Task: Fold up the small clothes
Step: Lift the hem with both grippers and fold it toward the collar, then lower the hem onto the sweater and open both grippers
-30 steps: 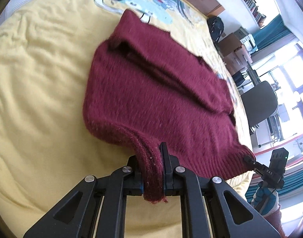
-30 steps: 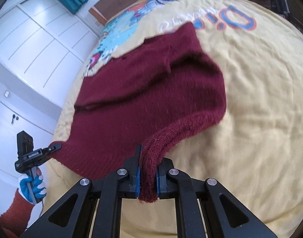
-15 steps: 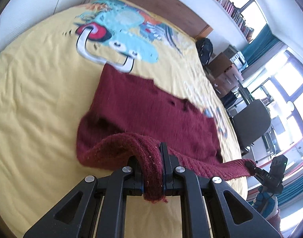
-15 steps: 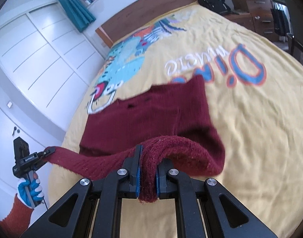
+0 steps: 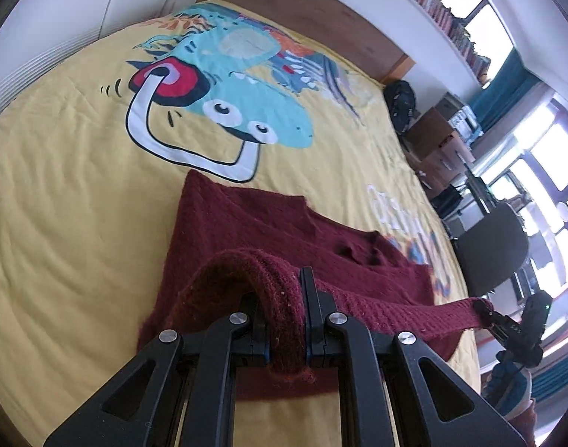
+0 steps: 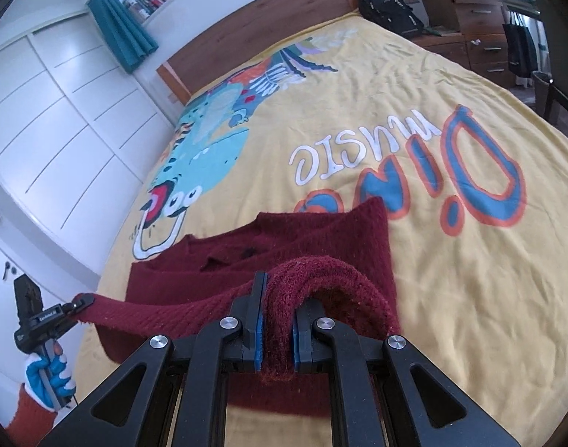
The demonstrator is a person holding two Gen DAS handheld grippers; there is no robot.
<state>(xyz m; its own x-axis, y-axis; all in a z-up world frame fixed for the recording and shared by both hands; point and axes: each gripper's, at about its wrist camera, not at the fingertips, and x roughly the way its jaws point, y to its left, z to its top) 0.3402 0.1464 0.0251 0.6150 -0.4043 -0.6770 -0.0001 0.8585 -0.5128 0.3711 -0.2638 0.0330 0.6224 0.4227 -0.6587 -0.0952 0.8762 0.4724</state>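
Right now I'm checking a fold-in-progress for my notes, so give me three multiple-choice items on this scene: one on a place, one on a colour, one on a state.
1. Where does the far part of the sweater lie?
A. on the bed cover
B. on a chair
C. on the floor

2. What colour is the sweater?
A. teal
B. dark red
C. white

3. How does the left hand-held gripper stand?
A. open above the sweater
B. shut on nothing
C. shut on the sweater's ribbed hem

Key:
1. A, the knit spreads over the yellow cover below the dinosaur print.
2. B, both views show maroon wool.
3. C, the hem passes between its pads.
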